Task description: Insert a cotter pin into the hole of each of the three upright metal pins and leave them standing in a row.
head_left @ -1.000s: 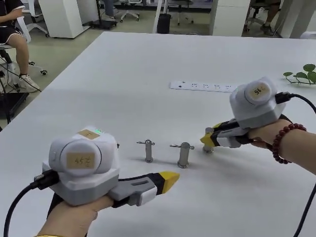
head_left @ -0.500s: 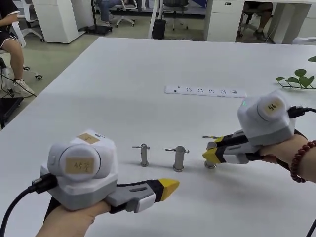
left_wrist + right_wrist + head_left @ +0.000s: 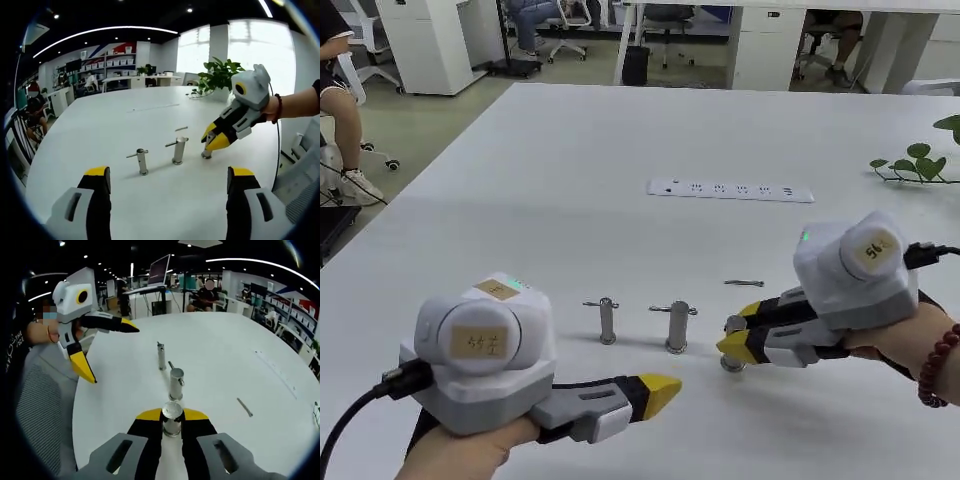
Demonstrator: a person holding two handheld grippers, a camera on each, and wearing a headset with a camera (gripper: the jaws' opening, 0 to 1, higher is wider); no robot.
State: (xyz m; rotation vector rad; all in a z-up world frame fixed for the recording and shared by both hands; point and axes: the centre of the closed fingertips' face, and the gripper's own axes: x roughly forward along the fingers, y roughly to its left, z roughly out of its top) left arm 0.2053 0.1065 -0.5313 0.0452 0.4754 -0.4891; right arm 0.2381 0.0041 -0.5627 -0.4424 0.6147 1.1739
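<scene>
Three upright metal pins stand on the white table [image 3: 520,200]. The left pin [image 3: 607,320] and the middle pin [image 3: 677,327] each carry a cotter pin through the top. My right gripper [image 3: 733,340] is shut on the third pin [image 3: 171,417], which stands slightly nearer to me than the other two. A loose cotter pin [image 3: 744,283] lies flat on the table behind it, also seen as the loose cotter pin [image 3: 244,407]. My left gripper [image 3: 656,392] hovers open in front of the row, jaws wide apart [image 3: 170,174], holding nothing.
A white power strip [image 3: 730,190] lies further back on the table. A green plant sprig [image 3: 918,162] sits at the far right edge. Office chairs, desks and seated people are beyond the table's far side.
My right gripper has drawn the third pin toward me, from behind the row's line to just in front of it. The loose cotter pin now shows on the table behind. The left gripper barely moved.
</scene>
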